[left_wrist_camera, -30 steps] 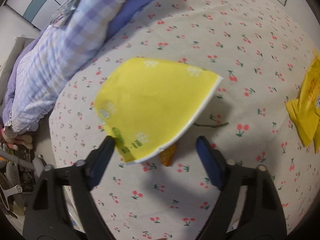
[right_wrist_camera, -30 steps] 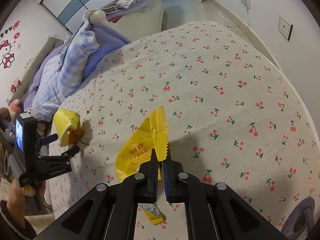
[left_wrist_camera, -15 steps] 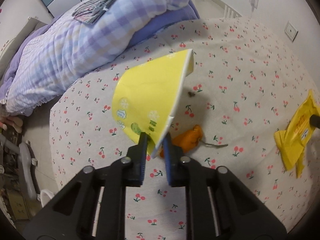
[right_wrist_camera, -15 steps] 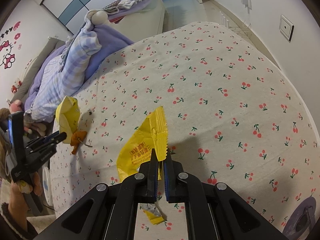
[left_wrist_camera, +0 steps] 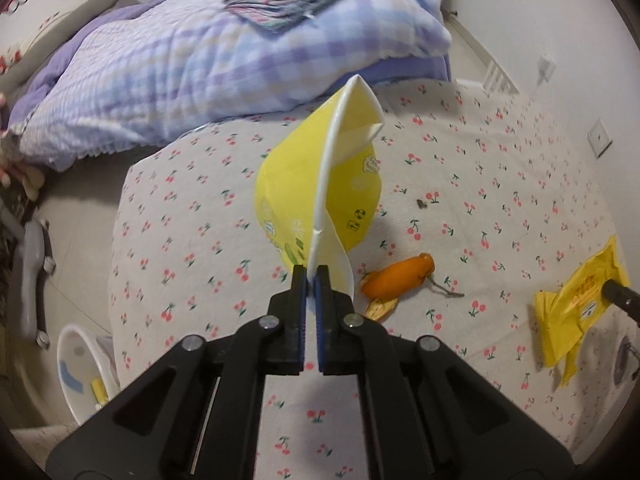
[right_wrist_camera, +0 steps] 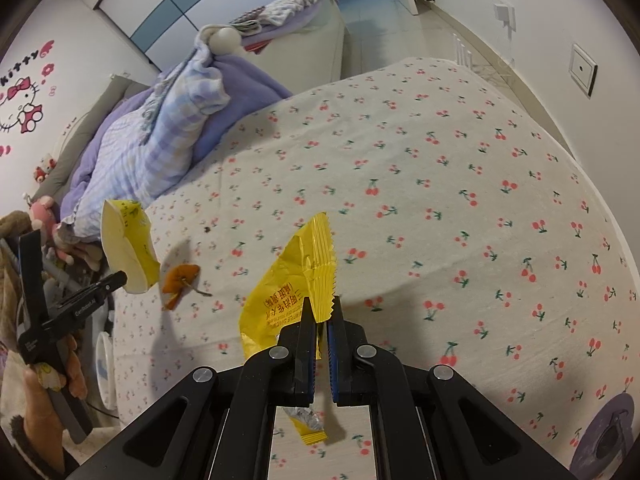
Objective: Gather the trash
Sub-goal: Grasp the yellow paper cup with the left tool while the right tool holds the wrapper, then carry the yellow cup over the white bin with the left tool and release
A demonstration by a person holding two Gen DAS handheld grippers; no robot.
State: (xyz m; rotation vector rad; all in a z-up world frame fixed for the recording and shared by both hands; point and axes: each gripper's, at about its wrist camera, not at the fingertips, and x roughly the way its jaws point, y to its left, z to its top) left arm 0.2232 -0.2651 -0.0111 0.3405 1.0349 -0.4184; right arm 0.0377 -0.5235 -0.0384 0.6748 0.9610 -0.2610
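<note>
Right now my left gripper (left_wrist_camera: 311, 276) is clamped on the rim of the crushed yellow cup (left_wrist_camera: 320, 200), held above the bed (left_wrist_camera: 500, 184); I can't see inside it. My right gripper (right_wrist_camera: 322, 312) pinches the yellow wrapper (right_wrist_camera: 292, 280). Beyond, orange peel (left_wrist_camera: 400, 278) lies on the sheet, and a white bin (left_wrist_camera: 80, 364) beside the bed holds a yellow scrap.

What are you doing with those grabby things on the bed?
A person is picking up trash off the bed with two tongs. The left tongs are shut on a squashed yellow paper cup and hold it above the sheet. The right tongs are shut on a yellow wrapper. Orange peel and a small torn wrapper piece lie on the sheet. A white bin stands on the floor beside the bed.
</note>
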